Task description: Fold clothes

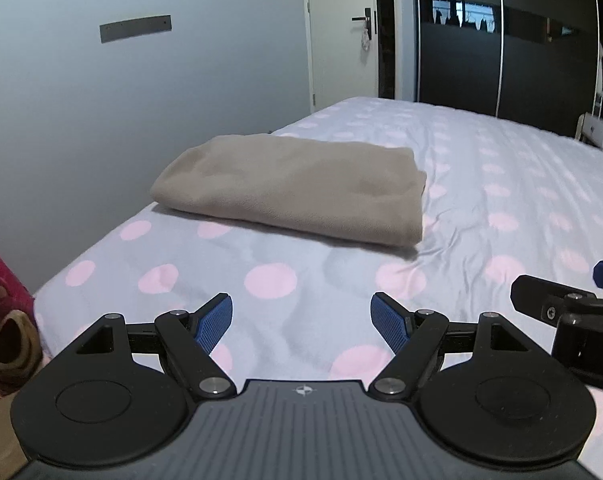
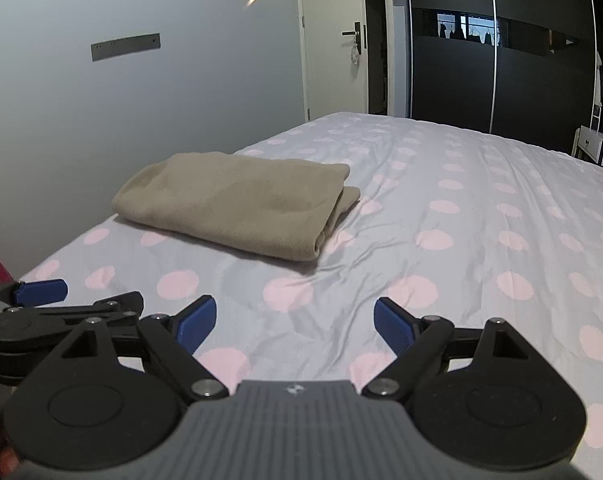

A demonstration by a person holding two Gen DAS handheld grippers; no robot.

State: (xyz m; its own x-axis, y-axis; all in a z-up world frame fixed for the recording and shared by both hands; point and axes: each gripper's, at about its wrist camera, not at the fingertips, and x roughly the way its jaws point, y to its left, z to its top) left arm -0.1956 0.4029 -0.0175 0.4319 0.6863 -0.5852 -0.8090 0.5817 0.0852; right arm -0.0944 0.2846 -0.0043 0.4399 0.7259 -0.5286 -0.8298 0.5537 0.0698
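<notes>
Only from the right wrist: layered open edges of the folded cloth point(image 2: 237, 204) at its right end. Lying on the bed point(image 2: 441, 216) at eleven o'clock, well apart from right gripper point(image 2: 294, 322) and left gripper point(image 1: 301, 322) (both spread, empty). Soft beige fleece, rectangular; spotted sheet.

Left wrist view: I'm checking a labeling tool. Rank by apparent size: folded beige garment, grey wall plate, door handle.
1. folded beige garment
2. grey wall plate
3. door handle
The garment lies nearest, which enlarges it.
</notes>
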